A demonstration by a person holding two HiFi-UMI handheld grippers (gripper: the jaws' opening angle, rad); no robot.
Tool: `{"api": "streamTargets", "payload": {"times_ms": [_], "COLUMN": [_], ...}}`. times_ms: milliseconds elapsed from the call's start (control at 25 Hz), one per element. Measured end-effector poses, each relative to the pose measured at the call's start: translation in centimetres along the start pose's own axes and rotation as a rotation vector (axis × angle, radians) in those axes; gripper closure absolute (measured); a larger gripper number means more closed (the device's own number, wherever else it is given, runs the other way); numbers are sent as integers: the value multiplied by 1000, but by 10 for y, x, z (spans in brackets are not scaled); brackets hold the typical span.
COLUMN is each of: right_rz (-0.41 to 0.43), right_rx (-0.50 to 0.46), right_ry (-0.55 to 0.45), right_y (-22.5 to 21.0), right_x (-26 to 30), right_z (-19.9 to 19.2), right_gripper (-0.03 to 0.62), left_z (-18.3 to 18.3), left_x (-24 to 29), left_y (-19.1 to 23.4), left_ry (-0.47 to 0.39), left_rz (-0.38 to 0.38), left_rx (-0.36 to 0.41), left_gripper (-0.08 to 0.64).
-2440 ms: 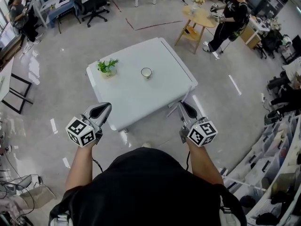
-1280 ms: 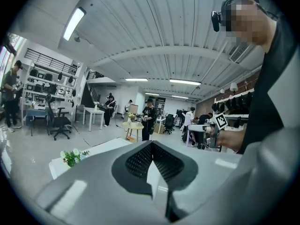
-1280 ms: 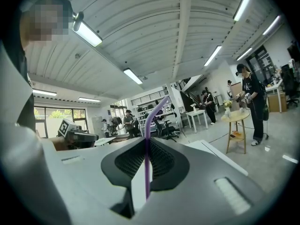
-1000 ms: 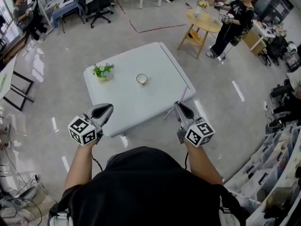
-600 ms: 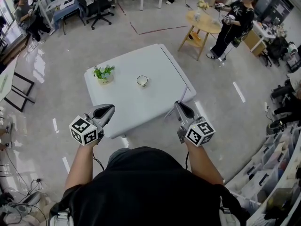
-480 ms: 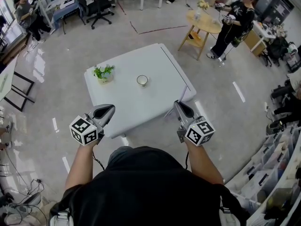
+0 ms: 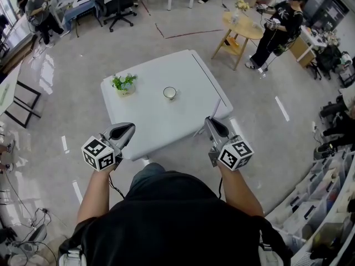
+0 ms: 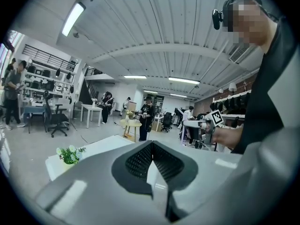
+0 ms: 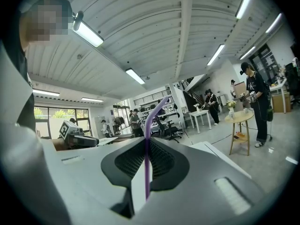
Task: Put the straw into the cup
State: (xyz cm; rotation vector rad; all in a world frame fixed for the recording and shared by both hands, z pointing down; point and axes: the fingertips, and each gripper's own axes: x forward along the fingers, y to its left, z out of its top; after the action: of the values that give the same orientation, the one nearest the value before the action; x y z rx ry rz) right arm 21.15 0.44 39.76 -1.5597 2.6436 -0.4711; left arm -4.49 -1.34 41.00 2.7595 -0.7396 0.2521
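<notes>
A small white cup (image 7: 170, 92) stands near the middle of the white table (image 7: 161, 121). My right gripper (image 7: 209, 121) hovers over the table's near right corner, shut on a purple bendy straw (image 9: 152, 114). The straw stands upright between the pads, its bent top leaning right. In the head view the straw (image 7: 218, 107) shows as a thin slanted line past the jaws. My left gripper (image 7: 128, 127) hangs at the table's near left edge, jaws shut with nothing between them (image 8: 151, 146). The cup is well ahead of both grippers.
A small potted plant (image 7: 124, 84) sits on the table's far left. Beyond the table are a round wooden table (image 7: 242, 22) with a person (image 7: 277, 21) beside it, and office chairs (image 7: 113, 7). Shelves (image 7: 327, 193) line the right side.
Both grippers keep about the same place and grip. The table and cup have slid slightly in the head view, and the person's knee now shows below the table's near edge.
</notes>
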Motion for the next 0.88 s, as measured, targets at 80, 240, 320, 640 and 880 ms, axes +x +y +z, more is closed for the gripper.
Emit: {"api": "streamTargets", "payload": {"times_ms": [80,240,320,640,880], "right_rz": [-2,-9,-11,-12,-15], "right_rx": [2,4,3,0,2], "right_ry": [-2,-3,-2,3,11], "right_y": [0,-3,-4,-3,-12], "right_x": [0,0,0,7,18], "right_z": [0,0,1,1,5], "right_gripper": [541,541,541,541,541], "left_z": [-2,-2,1,-1,9], "left_x": [-1,-2,-2,0,11], "left_y": [0,1,2,10,21], "left_ry": [4,8,5,10,0], "left_rz": [1,-3,-3,-10,-12], "left_rx": [-1,0,4,-1,2], "left_gripper": [558,558,558,558,558]}}
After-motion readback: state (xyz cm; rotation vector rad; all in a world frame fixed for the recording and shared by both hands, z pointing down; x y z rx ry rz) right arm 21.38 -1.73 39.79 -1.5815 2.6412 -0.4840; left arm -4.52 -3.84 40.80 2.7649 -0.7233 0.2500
